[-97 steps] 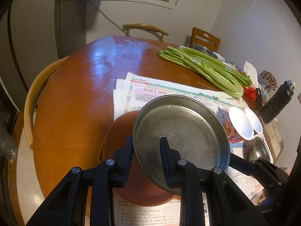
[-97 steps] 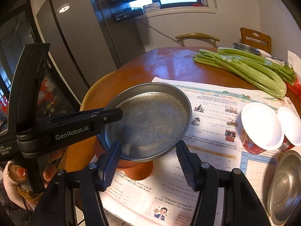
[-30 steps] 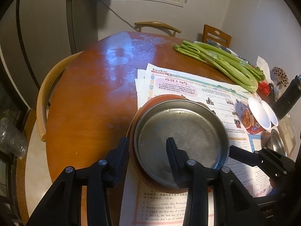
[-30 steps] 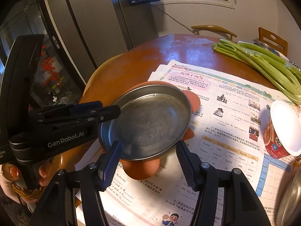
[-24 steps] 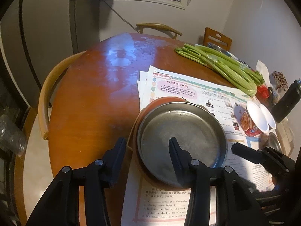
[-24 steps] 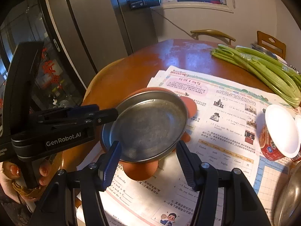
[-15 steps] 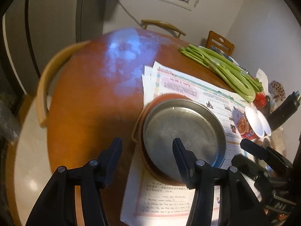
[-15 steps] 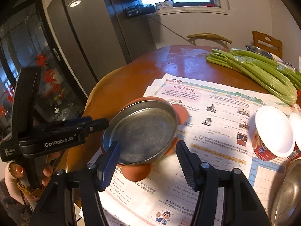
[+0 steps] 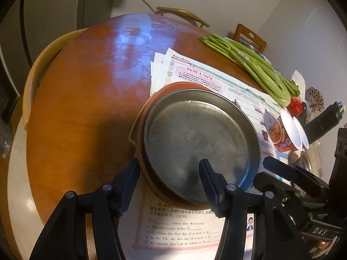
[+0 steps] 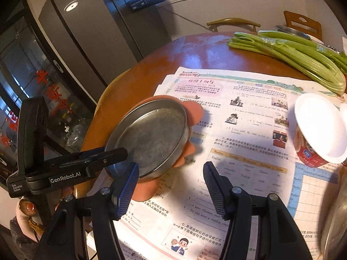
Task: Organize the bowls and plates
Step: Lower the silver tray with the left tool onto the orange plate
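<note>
A round steel plate (image 9: 201, 138) lies inside a larger orange plate (image 9: 173, 85) on newspapers. My left gripper (image 9: 168, 164) is open and straddles the near rims of both plates. One finger hangs outside the orange rim, the other over the steel plate's floor, and neither pad presses. In the right wrist view the steel plate (image 10: 151, 138) and the scalloped orange plate (image 10: 193, 112) sit to the upper left, with the left gripper (image 10: 112, 151) at their rim. My right gripper (image 10: 171, 165) stands open over the newspaper beside them, holding nothing.
Newspapers (image 10: 238, 130) cover the near part of the round wooden table (image 9: 97, 86). Celery (image 10: 292, 52) lies at the far right. Two instant-noodle cups (image 10: 318, 130), a black bottle (image 9: 323, 121) and another steel dish (image 10: 334, 227) stand at the right. Chairs ring the table.
The steel plate came down onto the orange plate, and my left jaws widened off its rim. My right gripper drew back to the right, so the plates now lie left of its jaws.
</note>
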Demonstrator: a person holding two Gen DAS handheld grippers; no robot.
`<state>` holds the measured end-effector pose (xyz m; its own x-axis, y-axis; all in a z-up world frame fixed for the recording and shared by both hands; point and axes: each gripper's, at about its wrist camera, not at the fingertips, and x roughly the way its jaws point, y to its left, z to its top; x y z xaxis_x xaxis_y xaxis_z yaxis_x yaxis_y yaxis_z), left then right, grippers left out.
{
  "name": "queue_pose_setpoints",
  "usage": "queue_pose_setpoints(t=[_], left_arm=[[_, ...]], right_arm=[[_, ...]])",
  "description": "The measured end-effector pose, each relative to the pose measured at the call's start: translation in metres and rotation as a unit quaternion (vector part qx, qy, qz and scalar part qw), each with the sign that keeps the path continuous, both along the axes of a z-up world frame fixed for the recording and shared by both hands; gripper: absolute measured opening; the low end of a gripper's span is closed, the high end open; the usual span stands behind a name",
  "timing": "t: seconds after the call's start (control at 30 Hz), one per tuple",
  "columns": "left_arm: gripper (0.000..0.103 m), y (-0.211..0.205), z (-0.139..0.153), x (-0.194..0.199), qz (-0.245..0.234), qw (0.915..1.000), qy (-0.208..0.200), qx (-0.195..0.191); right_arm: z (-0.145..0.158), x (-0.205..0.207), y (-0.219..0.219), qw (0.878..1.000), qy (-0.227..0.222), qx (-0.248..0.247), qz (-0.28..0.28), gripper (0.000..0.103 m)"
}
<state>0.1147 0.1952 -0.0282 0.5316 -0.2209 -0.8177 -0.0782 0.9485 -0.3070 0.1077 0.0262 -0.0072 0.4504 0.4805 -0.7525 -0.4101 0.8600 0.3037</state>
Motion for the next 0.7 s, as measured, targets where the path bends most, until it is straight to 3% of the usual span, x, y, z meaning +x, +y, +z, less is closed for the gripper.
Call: queue_pose_setpoints(t=[0.37, 0.7], left_arm=[[0.058, -0.006, -0.003, 0.019, -0.003, 1.0000, -0.001, -0.004], [0.058, -0.021, -0.006, 0.051, -0.012, 0.9999, -0.003, -0.002]], right_arm=[[-0.009, 0.005, 0.007, 1.000, 0.008, 0.010, 0.017, 0.062], [-0.010, 0.019, -0.005, 1.000, 0.002, 0.011, -0.006, 0.062]])
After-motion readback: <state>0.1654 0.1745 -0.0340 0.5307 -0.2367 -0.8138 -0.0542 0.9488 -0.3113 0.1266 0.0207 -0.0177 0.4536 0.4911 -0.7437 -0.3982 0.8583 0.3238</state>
